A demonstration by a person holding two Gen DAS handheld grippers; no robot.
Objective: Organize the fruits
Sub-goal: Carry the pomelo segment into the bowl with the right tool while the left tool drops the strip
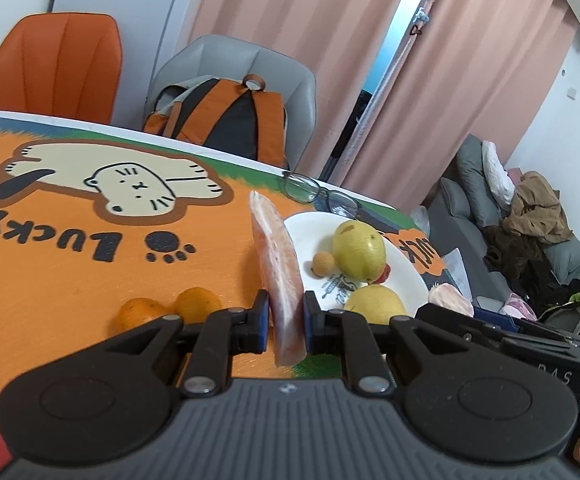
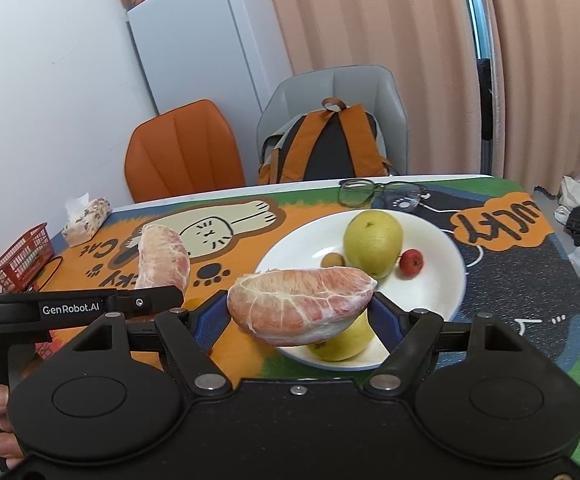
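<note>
You are pinching a pomelo segment [image 2: 301,306] in each pair of jaws, so be lowering both gently onto the plate [image 2: 441,240] without squeezing harder.

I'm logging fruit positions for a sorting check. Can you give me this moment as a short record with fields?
left gripper: shut on a pomelo segment, held edge-up
right gripper: shut on a second pomelo segment, held lengthwise over the plate's near rim
white plate: two yellow-green pears, one small brown fruit, one small red fruit
off plate: two oranges on the mat
near plate: glasses
</note>
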